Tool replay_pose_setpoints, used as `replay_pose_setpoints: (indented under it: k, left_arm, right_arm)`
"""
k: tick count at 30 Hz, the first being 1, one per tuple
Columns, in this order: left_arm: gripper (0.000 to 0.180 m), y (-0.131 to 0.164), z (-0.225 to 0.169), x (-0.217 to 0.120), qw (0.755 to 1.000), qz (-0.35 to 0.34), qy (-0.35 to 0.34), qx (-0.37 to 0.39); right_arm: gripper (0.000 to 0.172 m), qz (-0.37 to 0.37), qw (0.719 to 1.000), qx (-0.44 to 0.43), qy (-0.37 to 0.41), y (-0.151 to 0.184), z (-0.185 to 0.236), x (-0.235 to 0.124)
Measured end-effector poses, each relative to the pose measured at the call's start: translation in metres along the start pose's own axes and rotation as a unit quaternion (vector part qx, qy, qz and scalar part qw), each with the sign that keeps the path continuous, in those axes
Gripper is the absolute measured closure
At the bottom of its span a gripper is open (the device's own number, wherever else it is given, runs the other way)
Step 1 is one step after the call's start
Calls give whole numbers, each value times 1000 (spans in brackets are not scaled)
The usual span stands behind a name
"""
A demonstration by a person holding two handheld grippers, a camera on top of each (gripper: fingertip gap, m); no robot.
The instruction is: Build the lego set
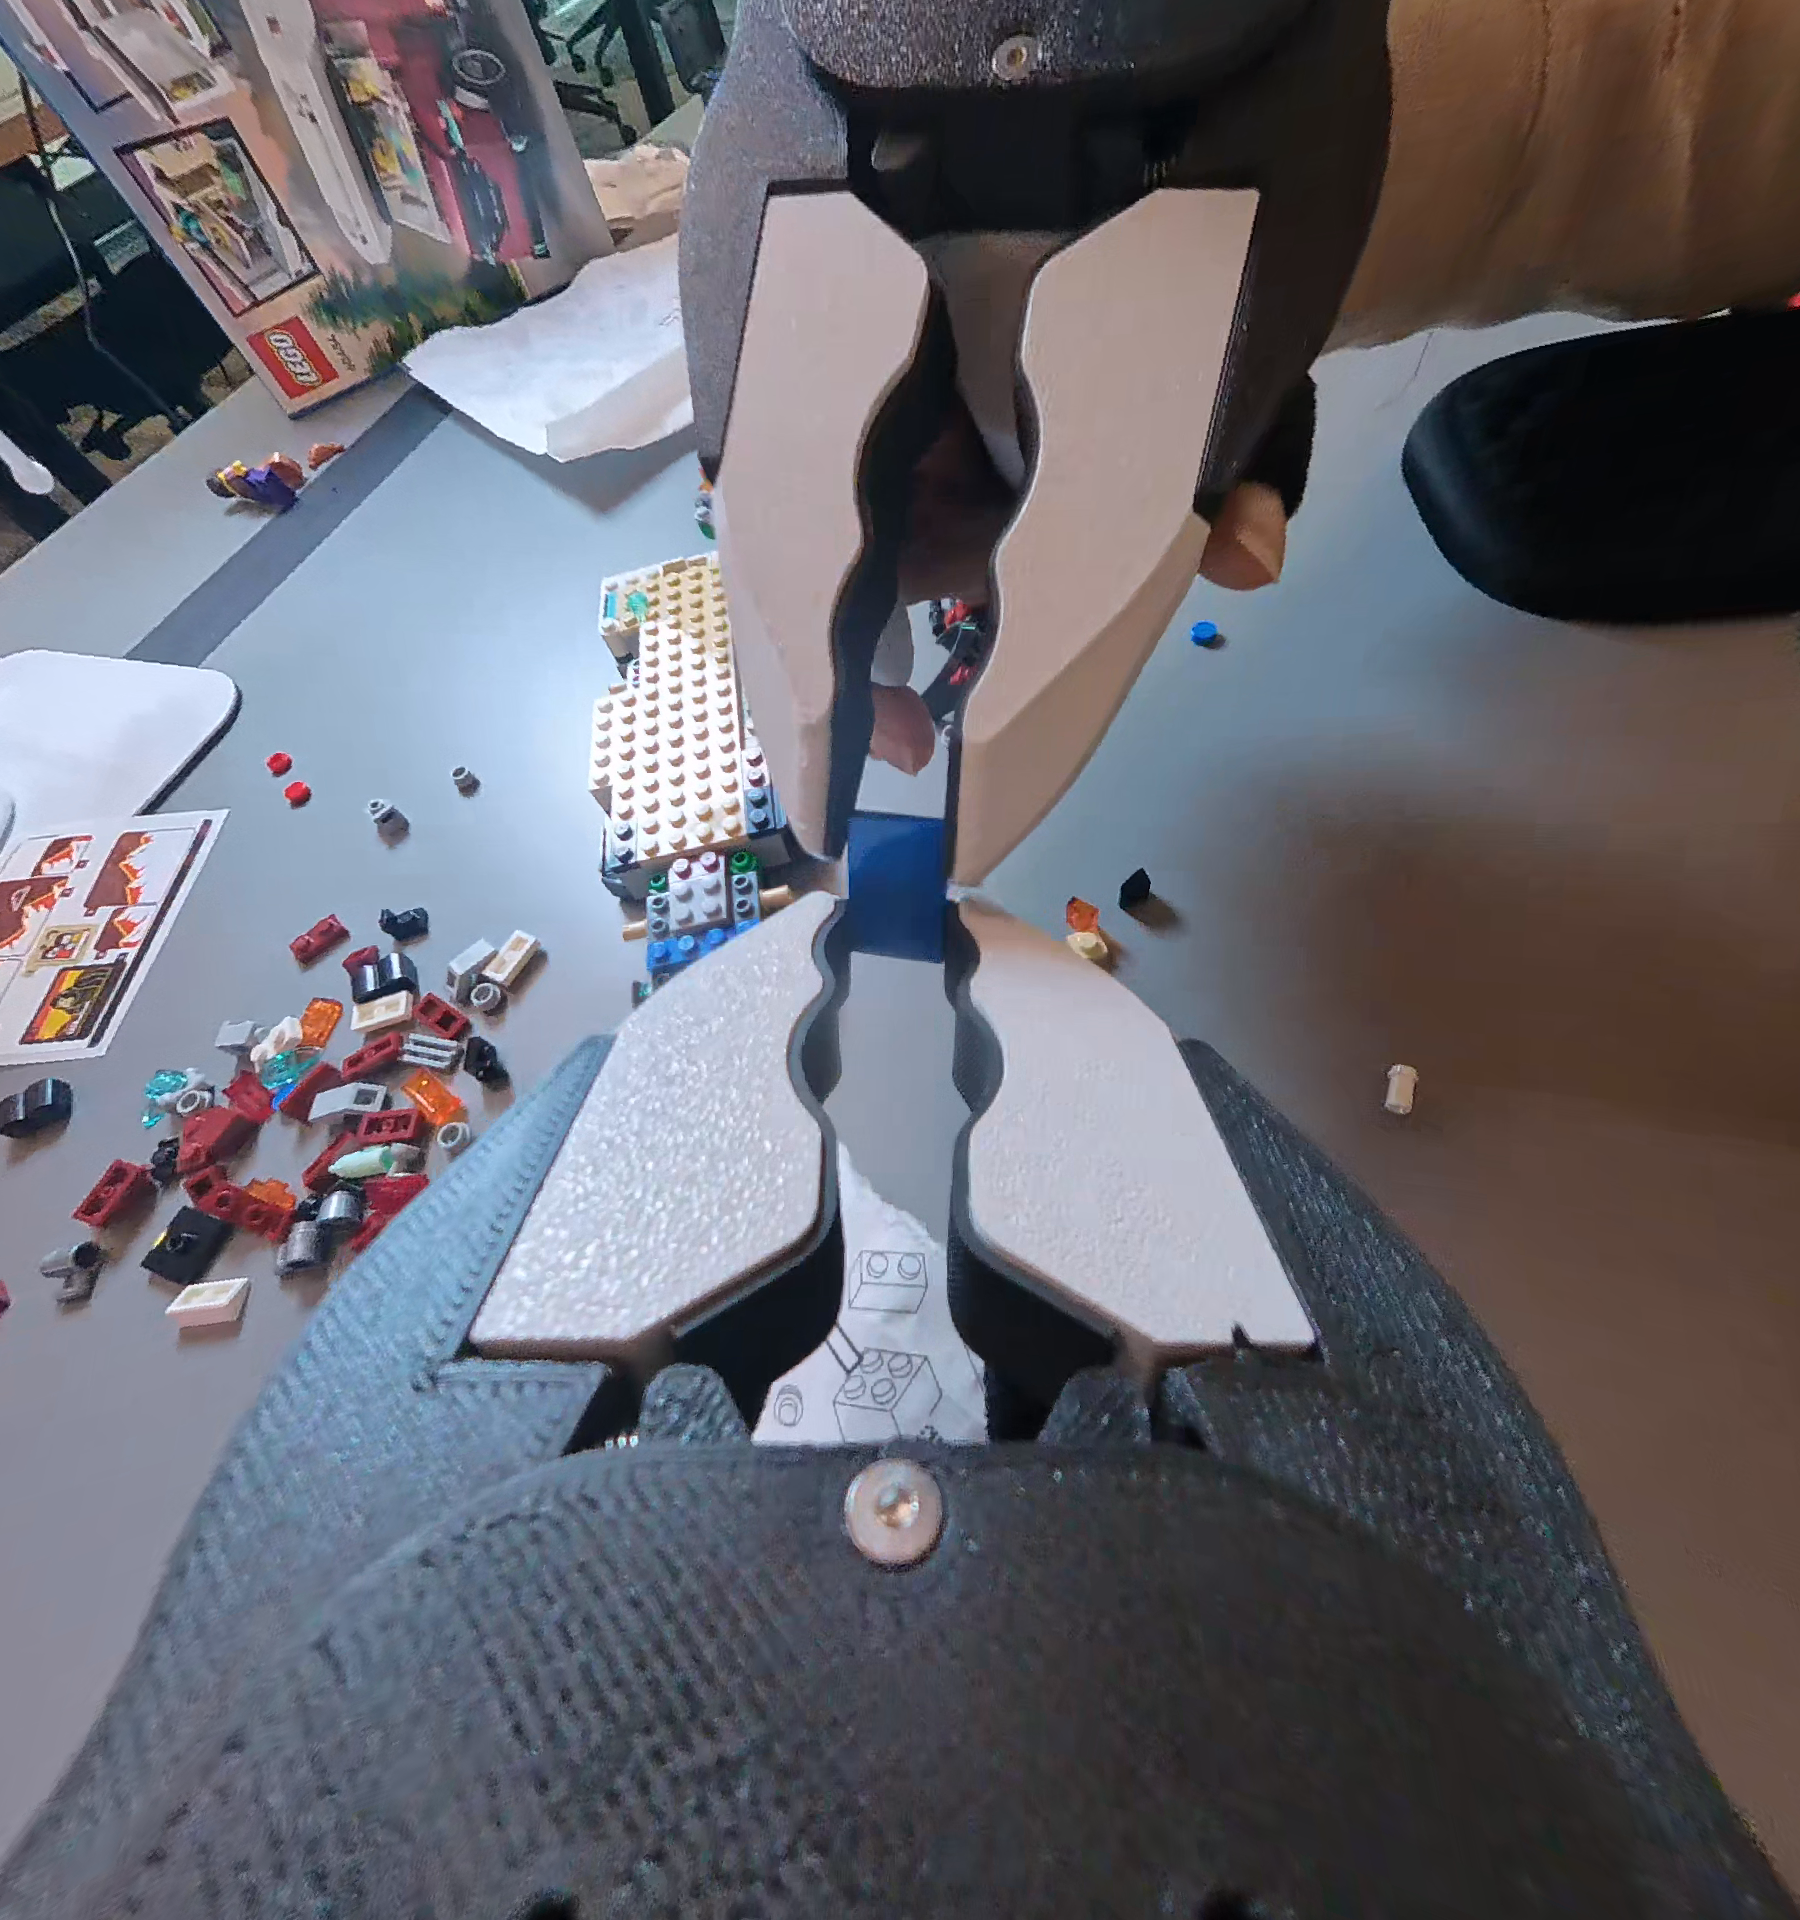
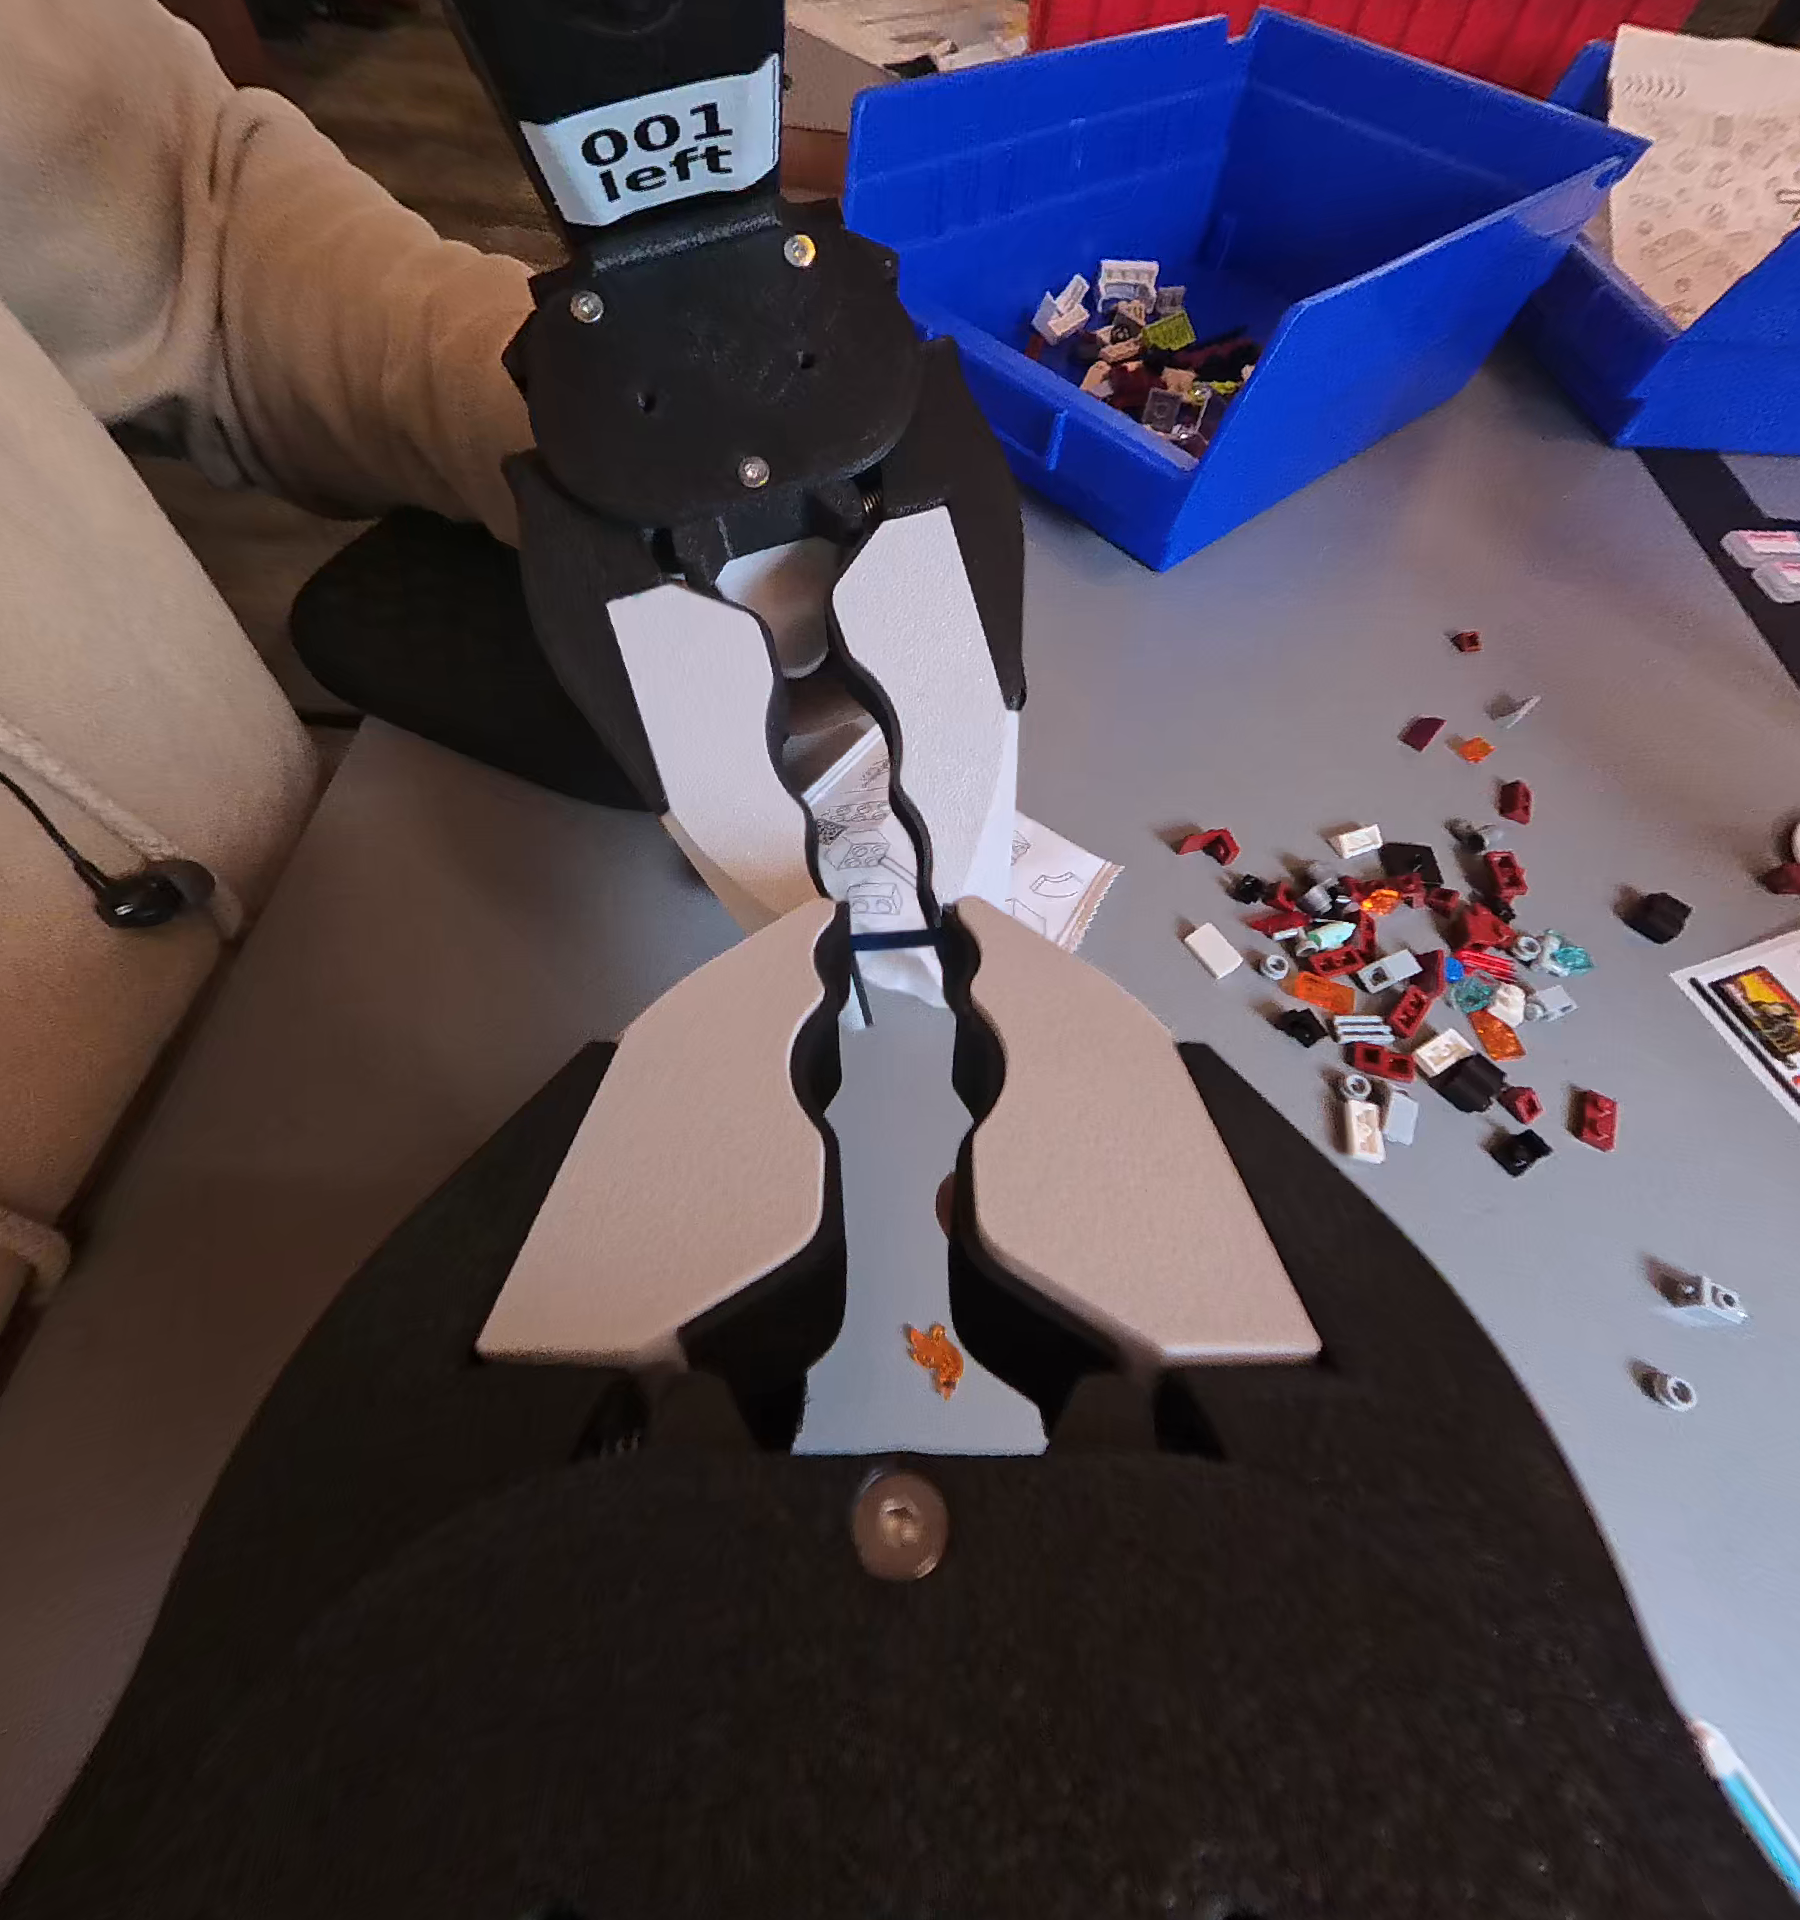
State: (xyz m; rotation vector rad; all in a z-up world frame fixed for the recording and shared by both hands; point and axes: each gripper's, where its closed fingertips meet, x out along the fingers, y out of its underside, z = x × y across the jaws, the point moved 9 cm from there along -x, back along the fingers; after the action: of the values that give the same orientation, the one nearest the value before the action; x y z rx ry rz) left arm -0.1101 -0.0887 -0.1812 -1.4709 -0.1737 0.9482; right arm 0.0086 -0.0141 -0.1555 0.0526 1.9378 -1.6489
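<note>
Blue flat plate [image 1: 896, 883] held off the surface [image 1: 1395, 810] between both tongs. Left tongs [image 1: 896, 914] grip its near end, right tongs [image 1: 891, 847] its far end, tip to tip. Both nearly closed, pads pressing its side edges.

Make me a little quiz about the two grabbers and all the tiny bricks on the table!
1. True or false: both the left gripper and the right gripper pinch the same blue tile.
2. What colour is the bin holding loose pieces? A) green B) blue C) yellow
3. Fill in: in the left wrist view, the tan studded build stands to the ____ of the fingertips.

Key: 1 true; 2 B; 3 left.
</note>
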Motion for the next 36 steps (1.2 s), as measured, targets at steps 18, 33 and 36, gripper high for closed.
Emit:
replay_pose_setpoints:
  k: [18,33,36]
  left_arm:
    - [166,-1,-14,1,991,20,-45,121]
    - [160,11,6,-5,1000,2,-23,8]
    - [160,15,14,-9,1000,-8,-23,-19]
  right_arm:
    - [144,79,994,56,-59,12,-9,2]
    - [155,211,976,-44,-44,12,-48,-10]
    - [155,265,960,-75,-47,19,-69,-1]
